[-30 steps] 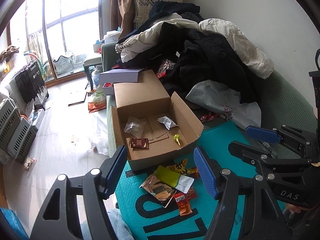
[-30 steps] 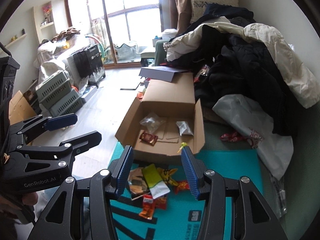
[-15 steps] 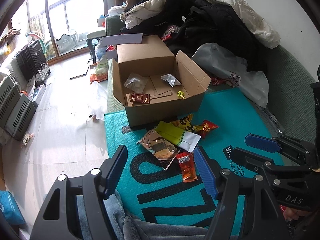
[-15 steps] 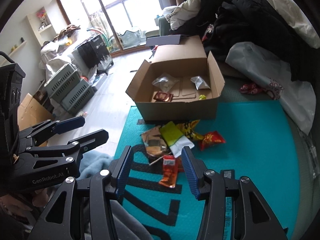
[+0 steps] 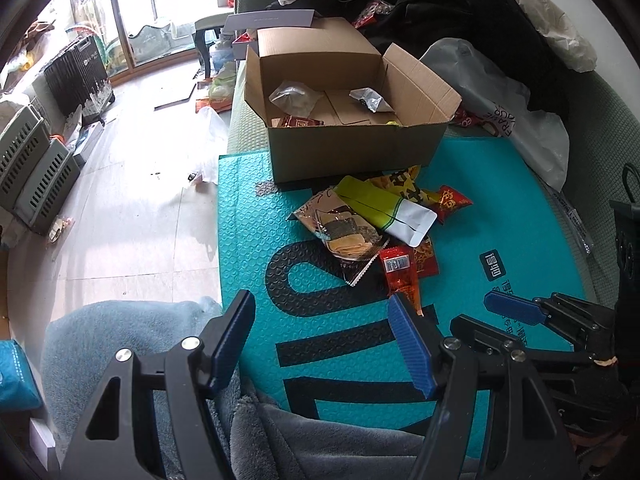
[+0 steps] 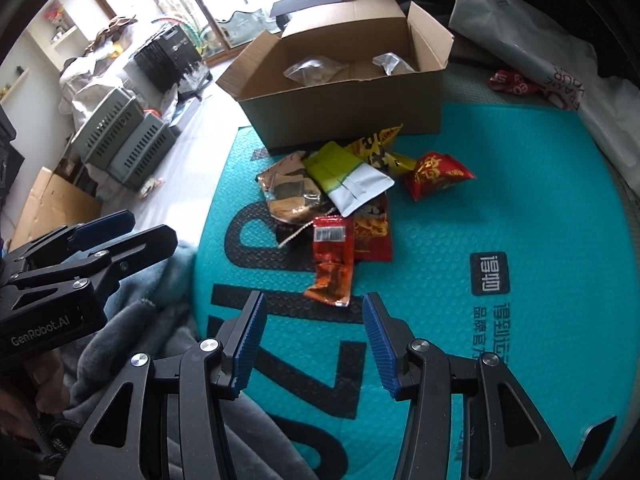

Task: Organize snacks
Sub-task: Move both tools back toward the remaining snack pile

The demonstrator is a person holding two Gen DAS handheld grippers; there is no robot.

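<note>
The snacks lie in a small pile (image 6: pixel 340 200) on a teal mat (image 6: pixel 500 208), just in front of an open cardboard box (image 6: pixel 344 104). A few packets are already inside the box.

The right tongs (image 6: pixel 314 340) hang over the mat, pointing down at the pile. They are partly open, and nothing is between the two blue pads. The left tongs (image 5: pixel 320 344) are open wider, and they are empty too. They sit off to the left side of the mat, next to a grey blanket (image 5: pixel 132 320).

The thing that matters most is the orange-red packet (image 6: pixel 332 260). It is the nearest snack to the right tongs. It lies just ahead of them, a little past the tips, almost in line with the gap. Its long side points away from the tongs, toward the box. So its thin sides face the two pads, which looks like a good fit for a pinch.

In the left view the same orange-red packet (image 5: pixel 400 276) sits ahead and to the right, close to the right-hand pad and not in the gap. So the right tongs look better placed to take it. They would likely need to go a bit forward and down to reach it.

The green and white pouch (image 6: pixel 344 176) lies on top of the pile, farther away, nearer the box.
</note>
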